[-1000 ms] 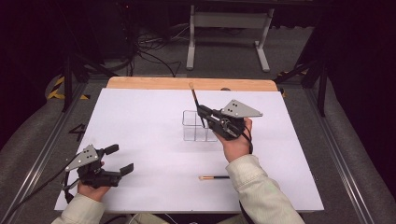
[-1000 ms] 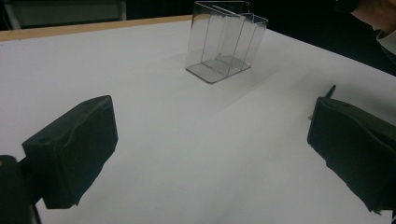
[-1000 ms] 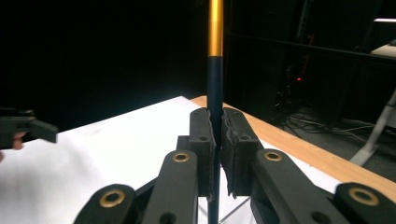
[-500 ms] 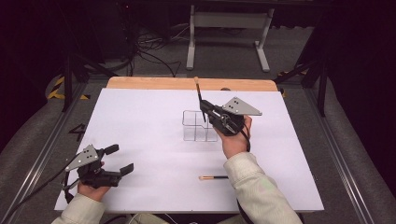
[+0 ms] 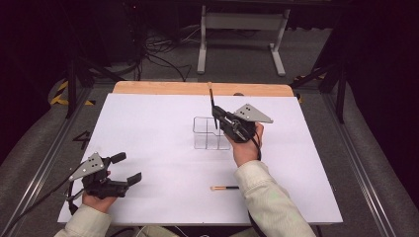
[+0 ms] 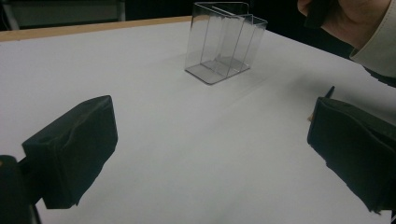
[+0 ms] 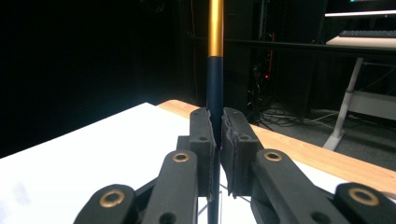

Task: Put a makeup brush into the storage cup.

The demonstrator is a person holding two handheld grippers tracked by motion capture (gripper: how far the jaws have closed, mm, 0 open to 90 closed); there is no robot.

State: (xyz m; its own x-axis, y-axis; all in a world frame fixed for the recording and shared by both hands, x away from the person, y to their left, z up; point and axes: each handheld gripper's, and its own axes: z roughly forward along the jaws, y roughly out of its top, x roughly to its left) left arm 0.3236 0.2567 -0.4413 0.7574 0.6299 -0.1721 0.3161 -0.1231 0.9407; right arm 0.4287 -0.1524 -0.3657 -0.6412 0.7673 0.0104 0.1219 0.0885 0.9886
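Right gripper (image 5: 218, 118) clamps a dark brush w/ gold band (image 7: 215, 70) upright over clear divided holder (image 5: 211, 133); left gripper (image 5: 127, 169) rests wide open, empty, on white table (image 5: 148, 123).

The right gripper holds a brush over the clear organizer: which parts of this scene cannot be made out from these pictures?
- Brush: right gripper view, its top end is cut off by the upper edge; its lower end is hidden behind the right gripper.
- Second brush on the table: high view, one end is hidden by the sleeve; too small for detail.
- Clear organizer: whether the brush tip is inside a compartment cannot be told; in the high view the right gripper covers that spot.
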